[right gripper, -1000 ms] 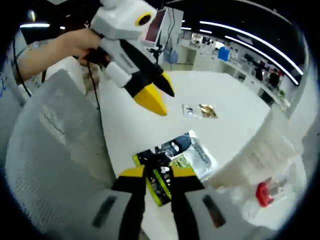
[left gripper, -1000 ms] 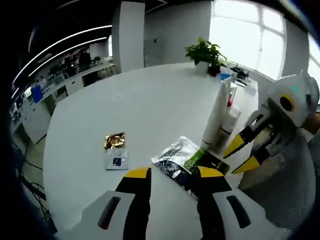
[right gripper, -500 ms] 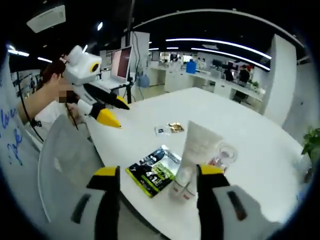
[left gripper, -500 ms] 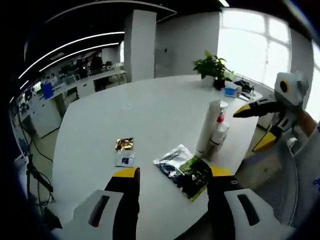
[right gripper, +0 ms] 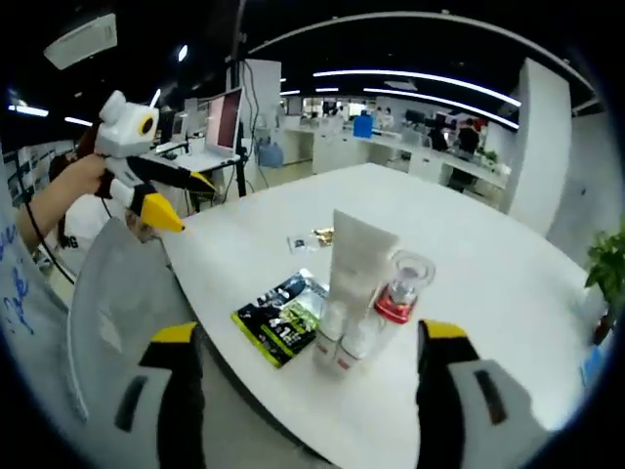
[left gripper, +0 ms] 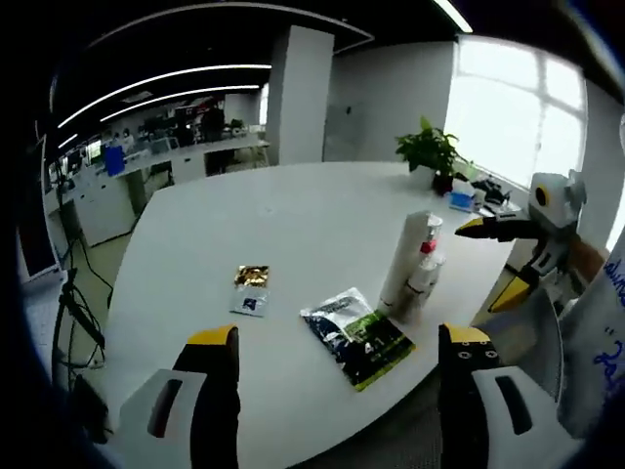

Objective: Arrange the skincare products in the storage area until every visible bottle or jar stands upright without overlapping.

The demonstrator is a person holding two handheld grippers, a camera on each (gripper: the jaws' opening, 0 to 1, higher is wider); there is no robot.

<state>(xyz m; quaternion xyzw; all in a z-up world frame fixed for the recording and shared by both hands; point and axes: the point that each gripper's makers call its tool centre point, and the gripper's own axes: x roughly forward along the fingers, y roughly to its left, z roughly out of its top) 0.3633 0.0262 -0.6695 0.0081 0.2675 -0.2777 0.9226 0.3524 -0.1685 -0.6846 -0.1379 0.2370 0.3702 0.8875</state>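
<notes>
We hold both grippers back from the bench (left gripper: 293, 215), fingers spread wide and gripping nothing: the left gripper (left gripper: 337, 342) and the right gripper (right gripper: 308, 337).

Ahead of the right fingers, between them and a little beyond their tips, the white tube (right gripper: 354, 269) stands on its cap with the pump bottle (right gripper: 395, 293) touching its side, and a small white bottle (right gripper: 332, 344) at its foot. In the left gripper view the same tube (left gripper: 407, 256) and bottle (left gripper: 425, 274) stand toward the right finger, close to the bench edge.

We judge the tube soft, light and top-heavy, easy to topple; we would pinch it low, near the stiff cap. The pump bottle looks rigid and smooth, perhaps slippery; we would take its body below the red collar, not the clear cap.

The dark sachet (right gripper: 278, 320) lies flat beside them, and two small packets (left gripper: 250, 290) further off.
</notes>
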